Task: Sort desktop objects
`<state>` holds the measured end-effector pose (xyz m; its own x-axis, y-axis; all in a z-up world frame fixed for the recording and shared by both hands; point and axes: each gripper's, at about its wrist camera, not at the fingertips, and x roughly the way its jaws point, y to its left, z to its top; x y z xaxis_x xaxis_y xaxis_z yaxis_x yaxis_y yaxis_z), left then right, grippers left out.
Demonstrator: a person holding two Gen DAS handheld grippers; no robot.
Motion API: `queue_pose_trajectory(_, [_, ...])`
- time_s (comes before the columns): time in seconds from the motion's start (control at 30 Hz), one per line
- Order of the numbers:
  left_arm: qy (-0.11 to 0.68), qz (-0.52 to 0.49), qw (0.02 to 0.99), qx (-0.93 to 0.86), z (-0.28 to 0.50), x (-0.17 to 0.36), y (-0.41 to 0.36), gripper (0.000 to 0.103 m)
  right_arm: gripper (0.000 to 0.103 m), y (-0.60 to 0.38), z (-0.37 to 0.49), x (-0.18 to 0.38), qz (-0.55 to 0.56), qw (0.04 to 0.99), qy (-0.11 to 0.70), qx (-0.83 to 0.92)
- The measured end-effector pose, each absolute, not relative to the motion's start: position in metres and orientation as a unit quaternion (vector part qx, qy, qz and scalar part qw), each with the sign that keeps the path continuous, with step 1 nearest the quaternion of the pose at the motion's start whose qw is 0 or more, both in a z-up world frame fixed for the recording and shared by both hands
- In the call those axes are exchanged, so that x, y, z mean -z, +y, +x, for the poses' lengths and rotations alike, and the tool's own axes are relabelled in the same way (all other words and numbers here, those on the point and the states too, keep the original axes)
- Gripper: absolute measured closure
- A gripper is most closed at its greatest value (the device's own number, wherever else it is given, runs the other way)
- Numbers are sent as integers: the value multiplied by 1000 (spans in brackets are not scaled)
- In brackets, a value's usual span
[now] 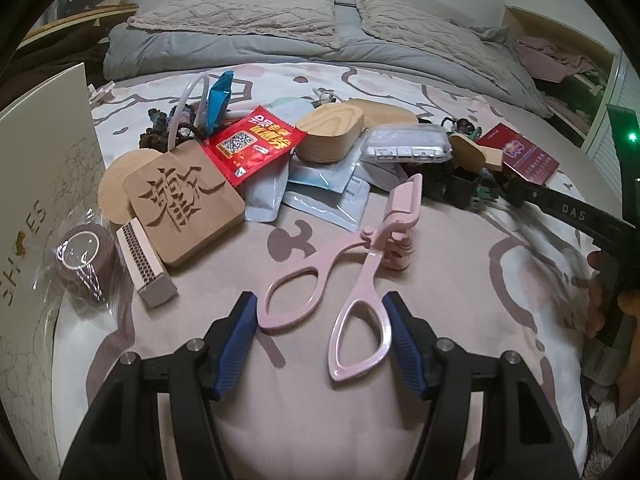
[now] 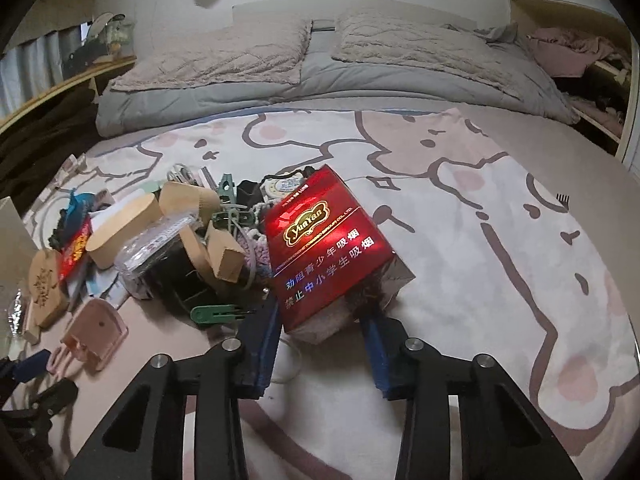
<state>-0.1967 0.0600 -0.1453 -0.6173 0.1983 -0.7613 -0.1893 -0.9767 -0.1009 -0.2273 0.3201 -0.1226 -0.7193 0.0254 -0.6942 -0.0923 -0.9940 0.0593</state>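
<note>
Barely started, I'd say: most of the clutter pile (image 1: 320, 148) sits heaped on the blanket (image 2: 480, 220). Left gripper (image 1: 320, 312) is half open around the pink eyelash curler (image 1: 360, 264) handles. Right gripper (image 2: 320, 312) pinches the red cigarette pack (image 2: 324, 248) at the pile's edge.

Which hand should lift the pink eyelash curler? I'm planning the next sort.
Left. The left gripper already straddles the eyelash curler handles, while the right gripper is closed around the red box.
</note>
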Motion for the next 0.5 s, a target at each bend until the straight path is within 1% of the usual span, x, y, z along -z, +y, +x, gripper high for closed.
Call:
queue_pose_trajectory(0.03, [-5, -424, 109, -899, -195, 145, 60, 39, 67, 319, -226, 122, -373, 28, 46, -926])
queue_pose_trajectory(0.13, [-6, -425, 113, -898, -189, 145, 59, 39, 67, 317, -220, 121, -376, 19, 48, -925])
queue_pose_trajectory(0.27, [-6, -425, 115, -898, -185, 145, 59, 39, 65, 315, -210, 119, -374, 14, 39, -927])
queue_pose_trajectory(0.3, [-5, -425, 115, -898, -185, 145, 59, 39, 54, 314, -207, 118, -372, 16, 35, -927])
queue_pose_trajectory(0.33, [-5, -425, 115, -898, -185, 145, 59, 39, 37, 313, -205, 117, -370, 17, 32, -928])
queue_pose_trajectory(0.37, [-6, -425, 115, -898, -184, 145, 59, 39, 31, 313, -202, 115, -365, 18, 30, -930])
queue_pose_trajectory(0.4, [-6, -425, 115, -898, -184, 145, 59, 39, 28, 313, -200, 113, -360, 17, 27, -932])
queue_pose_trajectory(0.5, [-5, -425, 115, -898, -184, 145, 59, 39, 28, 310, -197, 109, -356, 18, 15, -934])
